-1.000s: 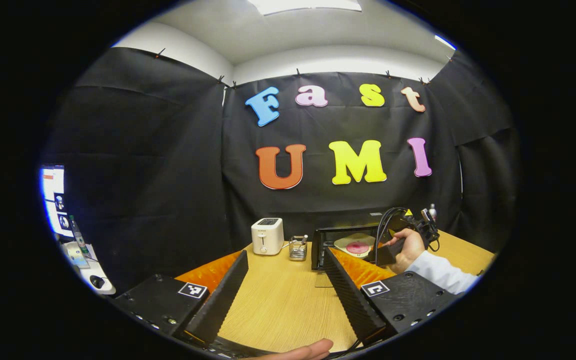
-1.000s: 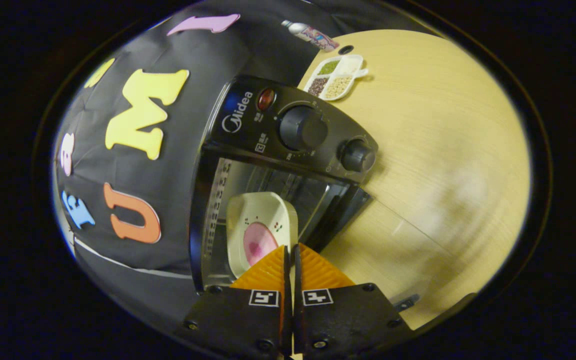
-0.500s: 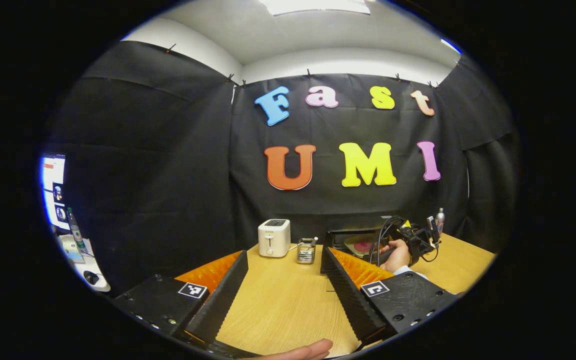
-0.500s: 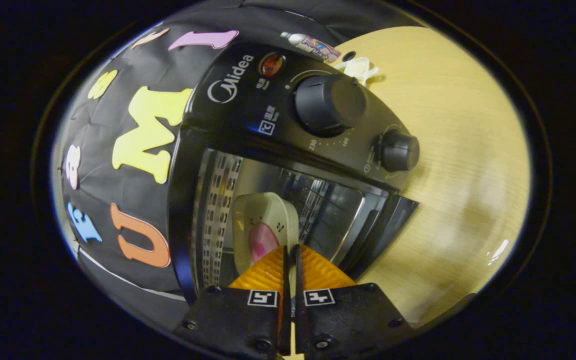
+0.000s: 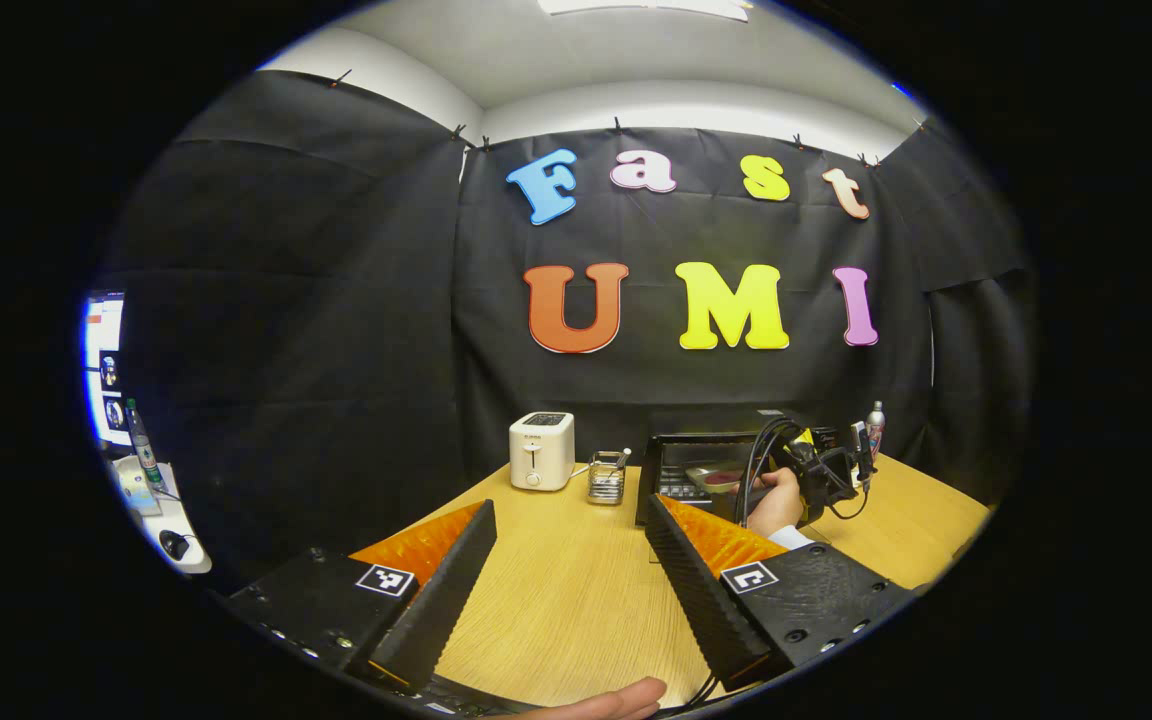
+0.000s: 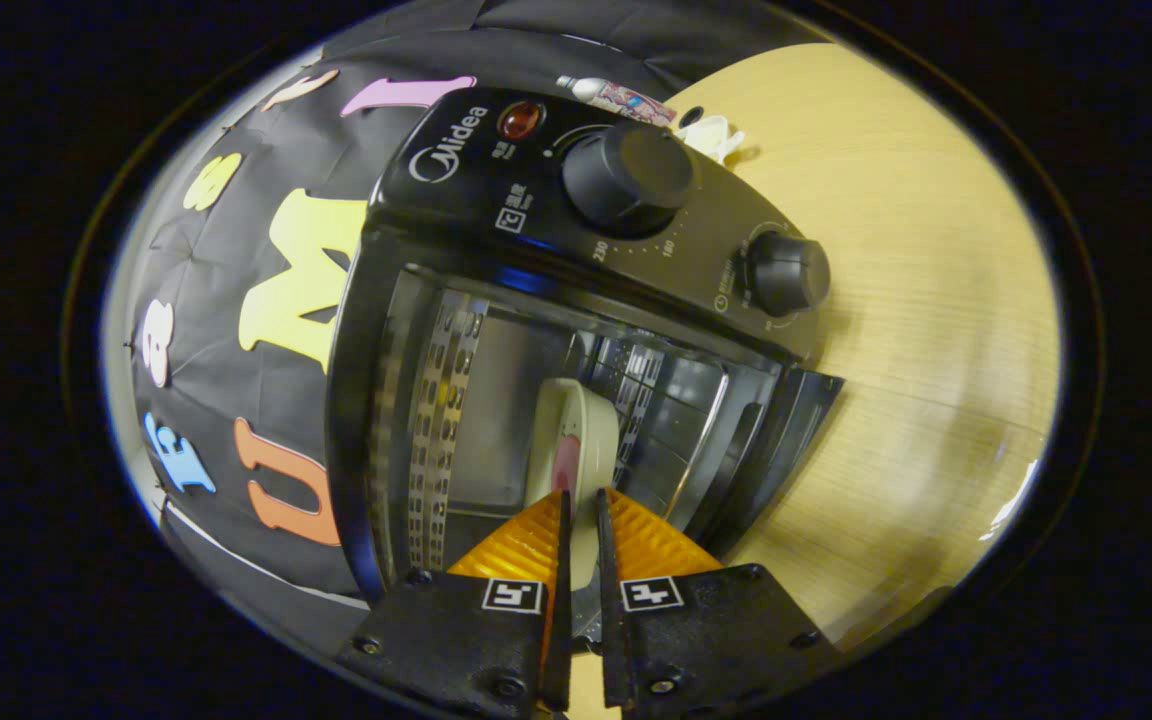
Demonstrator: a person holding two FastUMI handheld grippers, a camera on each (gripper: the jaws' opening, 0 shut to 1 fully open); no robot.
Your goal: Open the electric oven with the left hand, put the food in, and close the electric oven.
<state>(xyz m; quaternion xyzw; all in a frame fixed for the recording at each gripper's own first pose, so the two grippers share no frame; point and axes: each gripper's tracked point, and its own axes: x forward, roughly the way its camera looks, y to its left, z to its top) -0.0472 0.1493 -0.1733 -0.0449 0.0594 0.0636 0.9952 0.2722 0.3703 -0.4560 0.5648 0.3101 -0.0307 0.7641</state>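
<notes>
Right tongs (image 6: 577, 520) are at the mouth of the electric oven (image 6: 496, 330), their two fingers drawn close with just a slim gap, and the rim of the plate (image 6: 576, 440) sits between them; whether both fingers actually press on it, I cannot tell. The plate is edge-on in the right gripper view, inside the oven cavity, with the pink food (image 6: 566, 465) lying on it. The oven door (image 6: 786, 430) hangs open toward the tabletop (image 6: 916, 300).

Over in the left gripper view, the left tongs (image 5: 566, 560) hover wide open above the near part of the tabletop (image 5: 566, 600), holding nothing. Far right on that tabletop stands the oven (image 5: 701, 465), and a hand (image 5: 774, 497) with the other tool reaches into its front. A white toaster (image 5: 541, 450) stands far left of the oven, and a small clear holder (image 5: 606, 478) sits between the two. A bottle (image 5: 874, 425) stands at the far right edge.
</notes>
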